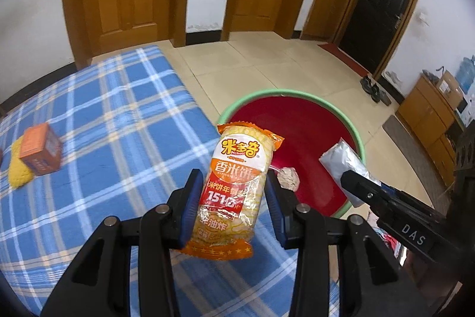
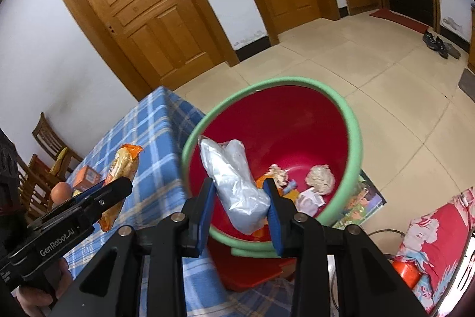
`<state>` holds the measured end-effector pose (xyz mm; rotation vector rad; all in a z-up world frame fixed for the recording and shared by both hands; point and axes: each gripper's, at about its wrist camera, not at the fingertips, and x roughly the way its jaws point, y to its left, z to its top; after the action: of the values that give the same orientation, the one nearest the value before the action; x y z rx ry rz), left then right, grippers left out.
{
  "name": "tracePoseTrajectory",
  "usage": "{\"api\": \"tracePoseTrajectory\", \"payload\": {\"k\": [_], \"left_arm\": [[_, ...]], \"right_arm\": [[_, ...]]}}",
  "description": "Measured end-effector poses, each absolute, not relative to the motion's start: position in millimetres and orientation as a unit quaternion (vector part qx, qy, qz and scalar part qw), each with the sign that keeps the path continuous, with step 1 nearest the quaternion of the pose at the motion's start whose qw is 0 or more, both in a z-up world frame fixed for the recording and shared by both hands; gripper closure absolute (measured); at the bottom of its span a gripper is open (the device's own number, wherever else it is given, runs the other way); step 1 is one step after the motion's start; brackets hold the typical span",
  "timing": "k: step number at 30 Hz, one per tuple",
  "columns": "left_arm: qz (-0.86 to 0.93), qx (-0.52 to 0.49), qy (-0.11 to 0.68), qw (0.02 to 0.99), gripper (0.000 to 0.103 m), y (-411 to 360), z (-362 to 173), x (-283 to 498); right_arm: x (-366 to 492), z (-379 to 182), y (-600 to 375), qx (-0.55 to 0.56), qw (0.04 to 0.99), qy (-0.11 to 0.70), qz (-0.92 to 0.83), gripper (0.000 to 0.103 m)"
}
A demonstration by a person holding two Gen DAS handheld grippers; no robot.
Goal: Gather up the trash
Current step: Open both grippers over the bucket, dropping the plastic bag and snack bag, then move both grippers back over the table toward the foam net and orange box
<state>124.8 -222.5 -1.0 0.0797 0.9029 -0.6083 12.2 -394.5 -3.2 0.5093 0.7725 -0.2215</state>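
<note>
The left gripper [image 1: 234, 198] is clamped on an orange rice-cracker packet [image 1: 234, 192], its blue pads [image 1: 190, 207] pressing both long sides while the packet stands upright between them, its top sticking out ahead of the fingertips. Below this gripper lies the blue plaid worktop [image 1: 118, 115]. Ahead and to its right is the red bin [image 1: 299, 127] with a green rim, standing on the tiled floor [image 1: 252, 61] just beside the worktop's edge. Well off to the gripper's left, an orange box [image 1: 40, 149] rests on something yellow [image 1: 19, 168].

The right gripper [image 2: 240, 198] is closed on a crumpled silver foil bag [image 2: 237, 186], held at its lower half, with the rest reaching forward over the bin's open mouth. Directly beyond and below this gripper, the bin's floor carries a crumpled paper ball [image 2: 320, 178], another wad [image 2: 279, 173] and a few small scraps of paper [image 2: 308, 201]. To this gripper's left, the other gripper appears from the side with its orange packet above the plaid cloth, and an egg-shaped brown object [image 2: 61, 192] sits close behind it.
</note>
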Motion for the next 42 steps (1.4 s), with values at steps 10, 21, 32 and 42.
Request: {"api": "tracePoseTrajectory", "payload": {"k": [10, 21, 32, 42], "left_arm": [[-0.305, 0.061, 0.441, 0.842, 0.061, -260.2, -17.6, 132.1], [-0.309, 0.075, 0.423, 0.848, 0.053, -268.7, -10.3, 129.9], [-0.293, 0.063, 0.418, 0.857, 0.053, -251.2, -0.4, 129.5], [-0.268, 0.047, 0.404, 0.874, 0.053, -213.6, 16.0, 132.1]], "right_arm": [[10.0, -20.6, -420.2, 0.265, 0.876, 0.383, -0.126, 0.064], [7.9, -18.2, -429.8, 0.278, 0.873, 0.378, -0.133, 0.058], [8.2, -9.1, -421.2, 0.271, 0.879, 0.370, -0.128, 0.058], [13.4, 9.4, -395.5, 0.255, 0.891, 0.363, -0.098, 0.056]]}}
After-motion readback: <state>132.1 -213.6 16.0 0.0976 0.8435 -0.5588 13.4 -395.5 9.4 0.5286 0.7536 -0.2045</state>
